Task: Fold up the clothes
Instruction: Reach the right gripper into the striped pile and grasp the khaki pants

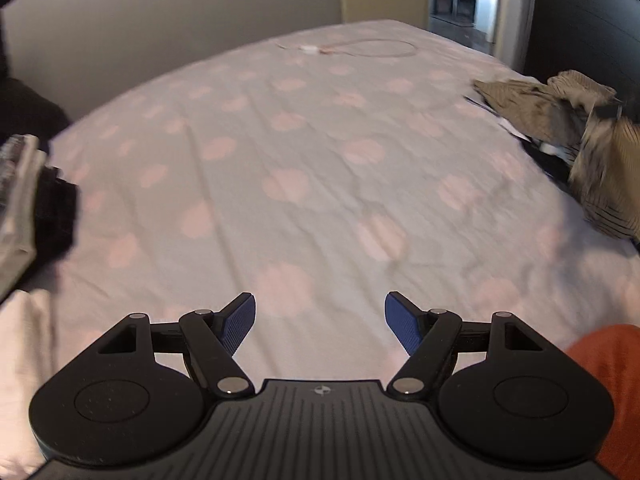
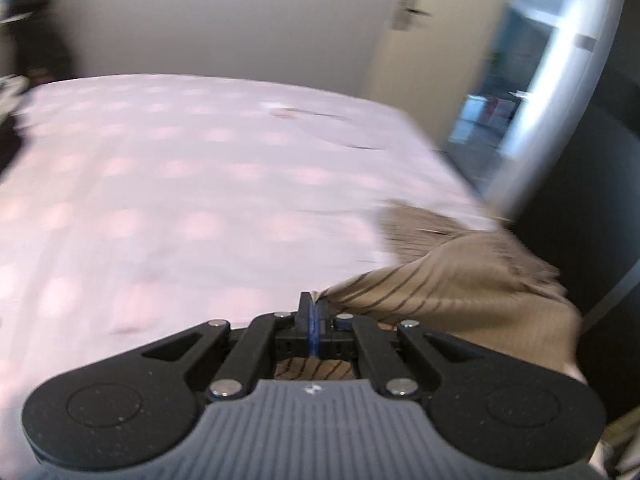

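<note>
- Left wrist view: the left gripper [image 1: 320, 320] hangs over the bed [image 1: 304, 168] with its two blue pads [image 1: 239, 322] spread wide apart, and nothing is between them.
- The bed carries a pale sheet with soft pink spots, and most of it is bare.
- A beige striped garment [image 1: 560, 120] lies crumpled at the right edge of the bed, on top of some dark clothes, well apart from the left gripper.
- At the left edge of the picture there is a stack of folded clothes [image 1: 28, 200], dark and light ones; its details are blurred.
- A thin cord [image 1: 372, 46] lies in a loop on the far part of the bed.
- An orange cloth [image 1: 612, 380] shows in the lower right corner.
- Right wrist view: the right gripper [image 2: 313, 316] is clenched, and its blue pads pinch an edge of the beige striped garment [image 2: 440, 288].
- The garment stretches from the pads to the right, partly raised above the bed [image 2: 180, 184], and some of it also shows below the gripper.
- This picture is strongly blurred; behind the bed a door [image 2: 420, 40] and a lit opening beside it can be seen.
</note>
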